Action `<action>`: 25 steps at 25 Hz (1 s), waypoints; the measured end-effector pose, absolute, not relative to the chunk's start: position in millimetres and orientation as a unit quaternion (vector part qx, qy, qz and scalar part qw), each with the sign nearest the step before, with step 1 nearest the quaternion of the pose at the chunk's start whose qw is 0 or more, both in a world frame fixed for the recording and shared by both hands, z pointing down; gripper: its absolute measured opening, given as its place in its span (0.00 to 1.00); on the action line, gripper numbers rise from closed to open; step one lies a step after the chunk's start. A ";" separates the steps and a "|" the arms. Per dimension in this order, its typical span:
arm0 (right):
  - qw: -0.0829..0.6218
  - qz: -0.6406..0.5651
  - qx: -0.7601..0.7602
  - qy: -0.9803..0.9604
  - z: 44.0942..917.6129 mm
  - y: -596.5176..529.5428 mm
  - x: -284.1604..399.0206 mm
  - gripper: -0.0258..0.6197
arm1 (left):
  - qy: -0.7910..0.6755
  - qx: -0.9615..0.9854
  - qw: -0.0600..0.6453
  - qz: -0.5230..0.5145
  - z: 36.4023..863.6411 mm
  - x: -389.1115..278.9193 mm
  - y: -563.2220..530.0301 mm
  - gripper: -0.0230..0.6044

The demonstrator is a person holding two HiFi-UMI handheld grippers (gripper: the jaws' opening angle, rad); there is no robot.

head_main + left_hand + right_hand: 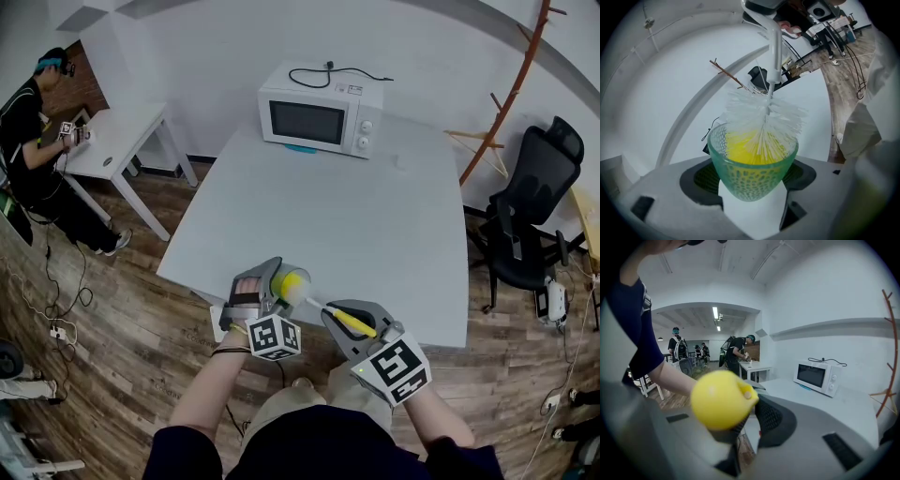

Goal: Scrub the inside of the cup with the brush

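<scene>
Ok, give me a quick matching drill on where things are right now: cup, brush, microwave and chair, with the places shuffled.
Things:
1. cup
2. brush
3. microwave
4. chair

Places:
A. on the floor, to the right of the table
B. held in the left gripper
C. at the table's far end
D. handle in the right gripper, bristles dipping into the cup

Pairs: 1-B, 2-D, 3-C, 4-A

Head view steeply down; right gripper view shares microwave (321,120).
</scene>
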State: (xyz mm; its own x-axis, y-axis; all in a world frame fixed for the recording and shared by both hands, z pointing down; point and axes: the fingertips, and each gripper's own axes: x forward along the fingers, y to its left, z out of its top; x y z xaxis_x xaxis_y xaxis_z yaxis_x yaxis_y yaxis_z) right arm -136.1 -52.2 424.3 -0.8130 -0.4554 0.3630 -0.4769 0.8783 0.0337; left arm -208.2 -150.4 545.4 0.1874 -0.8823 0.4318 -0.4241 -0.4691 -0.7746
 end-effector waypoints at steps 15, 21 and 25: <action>0.158 0.062 0.288 -0.942 413.8 -81.8 -102.6 0.12 | 0.457 -0.765 0.186 -0.414 568.9 -190.6 -167.9 0.66; 0.101 0.105 0.324 -0.935 406.5 -99.6 -65.9 0.12 | 0.497 -0.804 0.025 -0.326 586.9 -179.1 -194.2 0.66; 0.060 0.125 0.360 -0.923 397.7 -117.9 -37.2 0.12 | 0.511 -0.815 -0.067 -0.265 597.5 -163.3 -212.1 0.66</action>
